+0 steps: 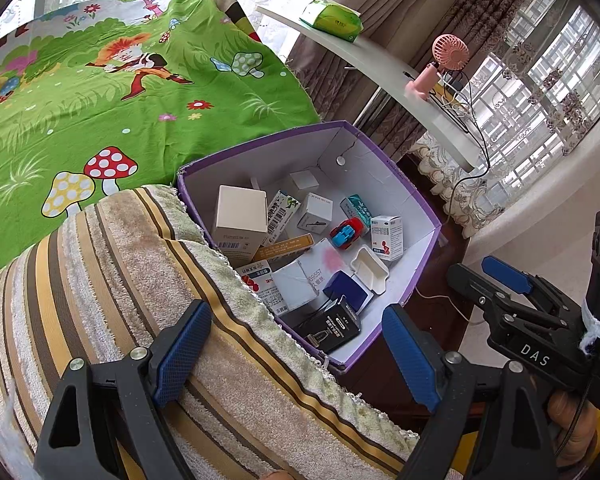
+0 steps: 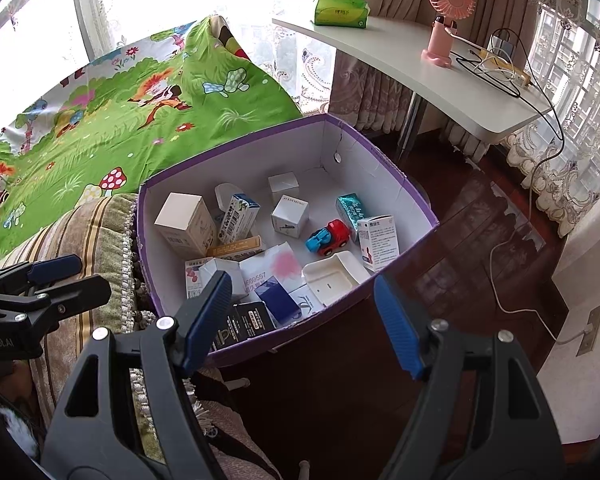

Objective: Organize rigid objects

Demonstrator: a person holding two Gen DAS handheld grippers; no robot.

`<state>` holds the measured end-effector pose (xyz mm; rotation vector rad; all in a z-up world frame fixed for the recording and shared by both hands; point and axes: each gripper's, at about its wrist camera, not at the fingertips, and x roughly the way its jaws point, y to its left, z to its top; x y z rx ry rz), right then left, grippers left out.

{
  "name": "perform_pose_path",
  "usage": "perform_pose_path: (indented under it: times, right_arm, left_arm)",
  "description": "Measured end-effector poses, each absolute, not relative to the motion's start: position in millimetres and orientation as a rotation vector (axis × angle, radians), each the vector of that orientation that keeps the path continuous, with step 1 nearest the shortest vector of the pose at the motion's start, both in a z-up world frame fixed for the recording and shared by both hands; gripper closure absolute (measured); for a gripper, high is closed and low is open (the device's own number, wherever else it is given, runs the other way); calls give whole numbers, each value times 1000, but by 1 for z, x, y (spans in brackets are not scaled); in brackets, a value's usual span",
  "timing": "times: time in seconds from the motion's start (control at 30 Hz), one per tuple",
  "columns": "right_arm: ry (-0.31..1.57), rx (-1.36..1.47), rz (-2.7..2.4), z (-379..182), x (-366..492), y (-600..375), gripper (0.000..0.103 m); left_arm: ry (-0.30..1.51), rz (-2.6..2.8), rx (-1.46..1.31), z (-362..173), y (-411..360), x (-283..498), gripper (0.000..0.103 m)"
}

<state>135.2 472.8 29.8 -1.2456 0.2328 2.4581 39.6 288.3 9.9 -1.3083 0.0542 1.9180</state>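
Observation:
A purple cardboard box point(image 1: 384, 152) point(image 2: 380, 152) with a white inside stands next to the striped cushion. It holds several small cartons, a red and blue toy car point(image 1: 347, 233) point(image 2: 329, 237), a white tray point(image 1: 370, 269) point(image 2: 332, 277) and a black box point(image 1: 334, 330) point(image 2: 244, 324). My left gripper point(image 1: 296, 356) is open and empty, above the cushion at the box's near edge. My right gripper point(image 2: 300, 320) is open and empty, just in front of the box's near wall. The right gripper also shows in the left wrist view point(image 1: 496, 280), and the left gripper in the right wrist view point(image 2: 60, 276).
A striped cushion point(image 1: 120, 280) point(image 2: 92, 232) lies left of the box, on a green cartoon bedsheet point(image 1: 120, 88) point(image 2: 140, 112). A white desk point(image 2: 440, 68) behind carries a pink fan point(image 2: 446, 20), a tissue pack point(image 2: 340, 10) and cables. Dark wooden floor point(image 2: 480, 240) lies to the right.

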Motion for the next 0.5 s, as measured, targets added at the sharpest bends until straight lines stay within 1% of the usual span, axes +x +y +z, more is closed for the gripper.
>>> perform_pose_path:
  times: [0.3, 0.5]
  right_arm:
    - [235, -1248, 2459, 30, 135, 474, 26]
    - [235, -1249, 2459, 30, 135, 474, 26]
  left_arm:
    - [59, 1917, -1308, 10, 289, 40, 15]
    - [108, 1927, -1296, 9, 293, 42, 14]
